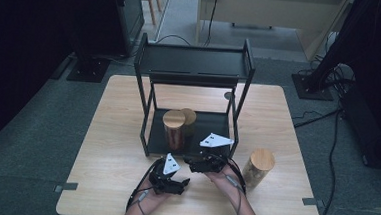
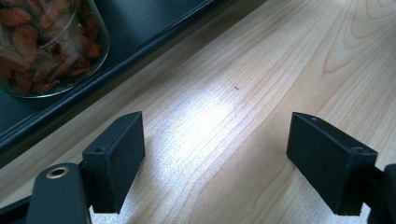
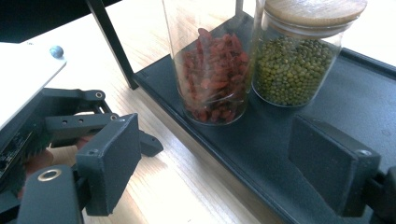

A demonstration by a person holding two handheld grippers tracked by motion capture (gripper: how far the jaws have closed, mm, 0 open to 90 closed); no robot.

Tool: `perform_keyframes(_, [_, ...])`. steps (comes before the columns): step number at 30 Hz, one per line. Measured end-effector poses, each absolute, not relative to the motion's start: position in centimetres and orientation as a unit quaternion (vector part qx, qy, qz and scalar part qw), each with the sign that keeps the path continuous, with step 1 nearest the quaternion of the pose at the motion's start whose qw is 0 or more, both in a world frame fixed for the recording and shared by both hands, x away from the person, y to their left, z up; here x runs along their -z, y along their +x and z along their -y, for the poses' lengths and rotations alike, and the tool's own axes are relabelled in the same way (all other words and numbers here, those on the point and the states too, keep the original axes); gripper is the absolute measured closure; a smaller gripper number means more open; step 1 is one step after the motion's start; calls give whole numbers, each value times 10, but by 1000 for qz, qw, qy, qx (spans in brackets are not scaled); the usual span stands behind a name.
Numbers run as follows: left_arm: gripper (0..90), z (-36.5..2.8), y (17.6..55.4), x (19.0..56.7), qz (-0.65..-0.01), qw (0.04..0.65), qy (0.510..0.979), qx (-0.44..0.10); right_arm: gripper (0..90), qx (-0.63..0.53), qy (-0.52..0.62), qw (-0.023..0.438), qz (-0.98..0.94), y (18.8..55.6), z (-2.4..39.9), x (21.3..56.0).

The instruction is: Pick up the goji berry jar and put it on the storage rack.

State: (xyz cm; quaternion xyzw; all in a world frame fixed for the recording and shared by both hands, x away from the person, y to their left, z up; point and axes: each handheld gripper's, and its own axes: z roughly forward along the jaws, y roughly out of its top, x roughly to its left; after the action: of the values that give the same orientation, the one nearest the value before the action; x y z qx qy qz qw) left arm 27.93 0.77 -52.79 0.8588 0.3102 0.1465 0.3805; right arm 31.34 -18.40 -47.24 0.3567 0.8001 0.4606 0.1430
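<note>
A black two-tier rack stands mid-table. On its lower shelf are a glass jar of red berries and, behind it, a jar of green beans, both with wooden lids. A third wooden-lidded jar stands on the table to the right. My left gripper hovers open over bare wood just in front of the rack. My right gripper is open too, at the shelf's front edge, facing the two jars with nothing between its jaws.
The rack's upper shelf is bare. The rack's front posts flank the shelf opening. The left gripper sits close beside the right one. The wooden table has free room left and right of the rack.
</note>
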Motion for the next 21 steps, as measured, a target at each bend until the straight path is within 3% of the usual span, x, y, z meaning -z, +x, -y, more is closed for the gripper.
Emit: perform_keyframes(21, [198,-8,279,528,-310,381,859,-146,175,-442,362,135,-810,303,197,474])
